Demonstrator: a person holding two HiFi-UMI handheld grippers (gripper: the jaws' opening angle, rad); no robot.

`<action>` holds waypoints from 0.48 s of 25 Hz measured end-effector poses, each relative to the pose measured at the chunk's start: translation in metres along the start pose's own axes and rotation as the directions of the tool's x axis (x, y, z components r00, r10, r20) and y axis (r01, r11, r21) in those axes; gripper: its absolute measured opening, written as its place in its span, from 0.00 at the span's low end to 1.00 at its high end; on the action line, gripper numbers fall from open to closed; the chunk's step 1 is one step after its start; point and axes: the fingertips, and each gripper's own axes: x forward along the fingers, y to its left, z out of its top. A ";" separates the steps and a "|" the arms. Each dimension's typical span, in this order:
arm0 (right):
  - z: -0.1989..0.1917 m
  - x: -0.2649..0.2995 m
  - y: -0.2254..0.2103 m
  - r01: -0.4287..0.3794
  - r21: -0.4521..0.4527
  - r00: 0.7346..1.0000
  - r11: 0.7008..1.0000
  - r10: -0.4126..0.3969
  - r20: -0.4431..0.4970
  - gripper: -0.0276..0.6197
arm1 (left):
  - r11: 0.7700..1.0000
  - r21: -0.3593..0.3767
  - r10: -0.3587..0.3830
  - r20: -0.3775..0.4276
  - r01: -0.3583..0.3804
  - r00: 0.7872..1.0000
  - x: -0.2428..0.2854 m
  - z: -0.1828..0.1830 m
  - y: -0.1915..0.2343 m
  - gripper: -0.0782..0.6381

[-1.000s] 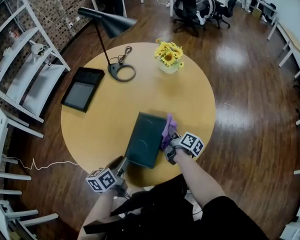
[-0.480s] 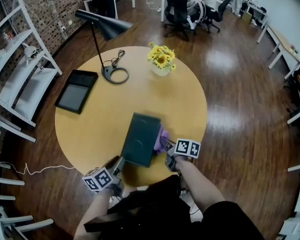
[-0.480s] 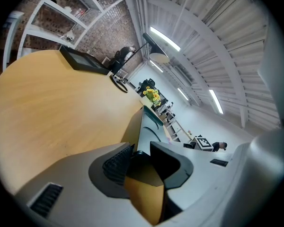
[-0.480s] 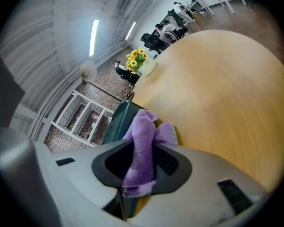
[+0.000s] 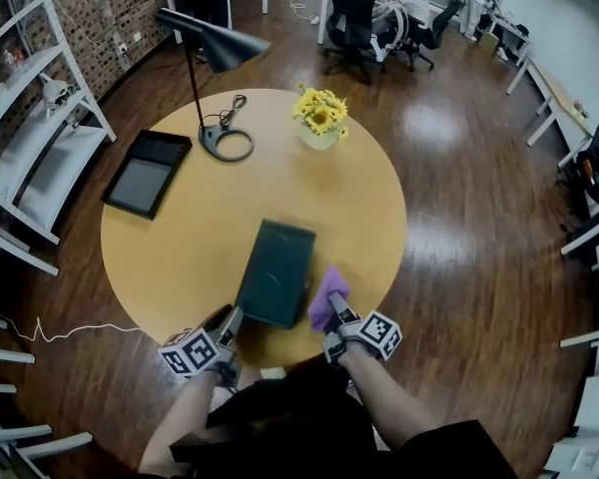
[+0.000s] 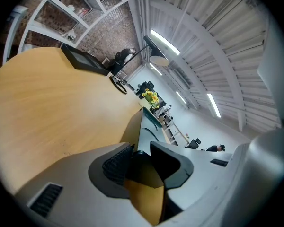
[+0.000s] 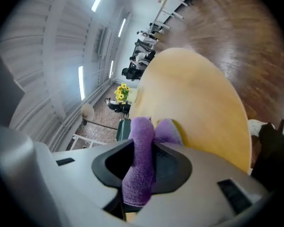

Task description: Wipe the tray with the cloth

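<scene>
- The tray (image 5: 277, 269) lies flat on the round yellow table (image 5: 175, 242), nearer the person's edge than the middle. It is a dark rectangle.
- Its long axis runs from the person's side away across the table, with the far end leaning a little to the right in the head view. One short end faces the person.
- Inside the tray only its own dark floor shows.
- The left gripper (image 5: 231, 318) is at the tray's near left corner. In the left gripper view the tray's rim runs in between the jaws, which are pinched on that corner.
- The right gripper (image 5: 332, 314) has its jaws pressed onto a purple cloth (image 5: 327, 293). A folded wad of it sticks out past the tips.
- The cloth is off the tray, just beside its right long side near the near end, over bare table top. Whether it touches the rim cannot be told.
- A vase (image 5: 317, 136) on the far side of the table holds yellow flowers (image 5: 319, 110).
- A black lamp (image 5: 212, 46) stands at the far left, and a flat black slab (image 5: 145, 175) lies by the left edge, well apart from the tray.
</scene>
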 end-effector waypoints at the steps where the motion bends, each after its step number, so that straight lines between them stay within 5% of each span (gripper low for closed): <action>1: -0.008 0.006 0.002 0.000 -0.010 1.000 1.000 0.000 -0.027 0.20 | 1.000 -0.003 0.000 0.003 0.000 1.000 0.000 0.000 0.000 0.28; 4: -0.038 0.031 0.014 0.011 0.026 0.991 1.000 -0.007 -0.131 0.20 | 1.000 0.007 0.006 0.002 -0.006 1.000 0.000 0.000 0.000 0.28; 9: -0.058 0.030 0.011 0.037 0.184 0.990 0.982 -0.012 -0.138 0.20 | 0.994 0.107 0.000 -0.046 0.005 0.999 0.002 -0.003 -0.006 0.28; 12: -0.075 0.019 0.010 0.029 0.278 0.983 0.960 0.023 -0.181 0.20 | 0.994 0.104 -0.010 -0.057 0.016 0.998 0.005 -0.002 -0.007 0.28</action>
